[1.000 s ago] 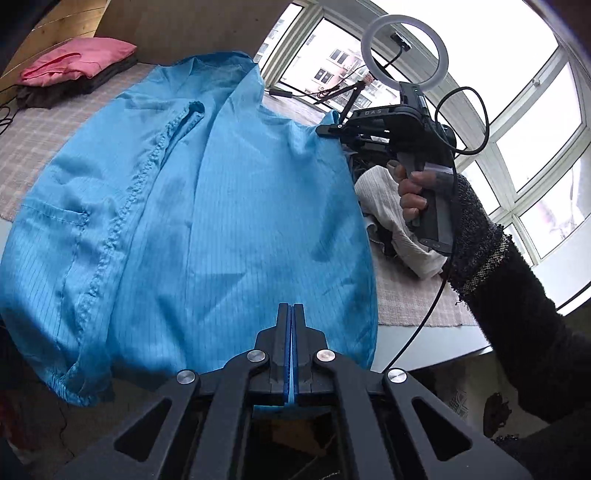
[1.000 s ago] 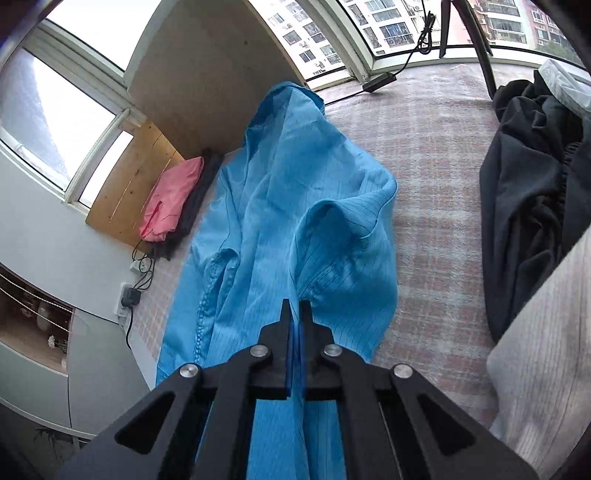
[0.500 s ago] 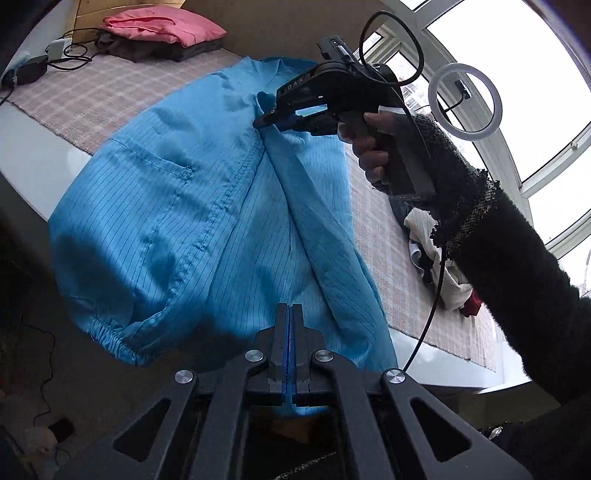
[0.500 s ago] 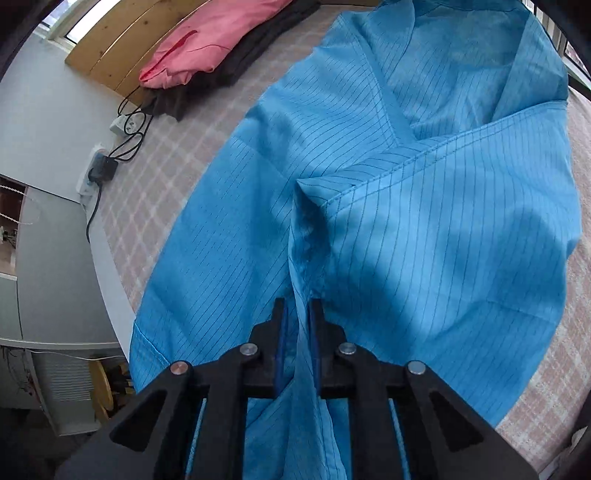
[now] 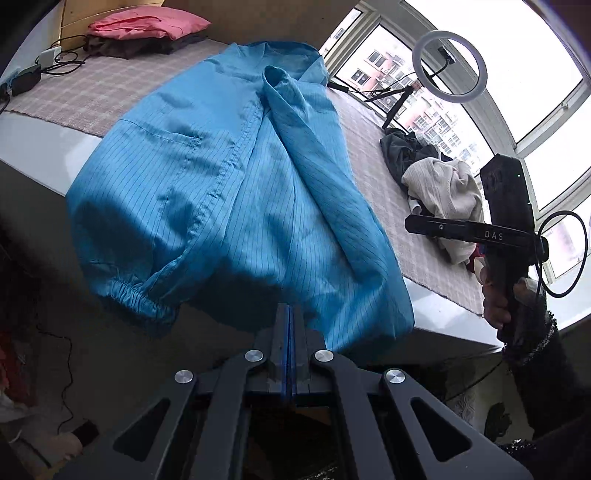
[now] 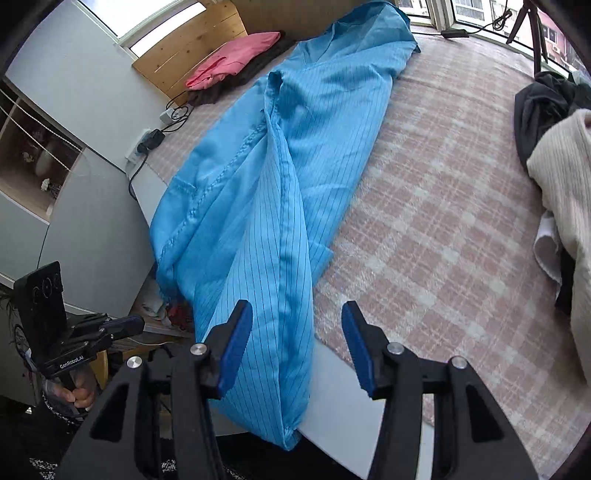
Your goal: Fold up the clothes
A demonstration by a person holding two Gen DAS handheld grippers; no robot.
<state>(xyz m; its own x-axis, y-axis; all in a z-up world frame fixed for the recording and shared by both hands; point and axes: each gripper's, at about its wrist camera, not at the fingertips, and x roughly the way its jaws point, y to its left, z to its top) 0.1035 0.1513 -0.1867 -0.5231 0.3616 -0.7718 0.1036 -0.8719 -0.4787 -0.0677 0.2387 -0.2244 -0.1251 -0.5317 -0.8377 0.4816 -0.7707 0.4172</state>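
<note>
Across the frame's centre the blue coat [image 5: 236, 192] lay half-folded lengthwise on the bed [image 6: 424, 206], hem overhanging; left gripper [image 5: 290, 314] pinched that hem, right gripper [image 6: 295, 347] gaped empty; cross-folds remained

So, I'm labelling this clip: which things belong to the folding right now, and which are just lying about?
In the job:
blue coat
left gripper, shut on its hem
right gripper, open

Lying about:
pink folded garment
cream garment
dark garment
ring light
</note>
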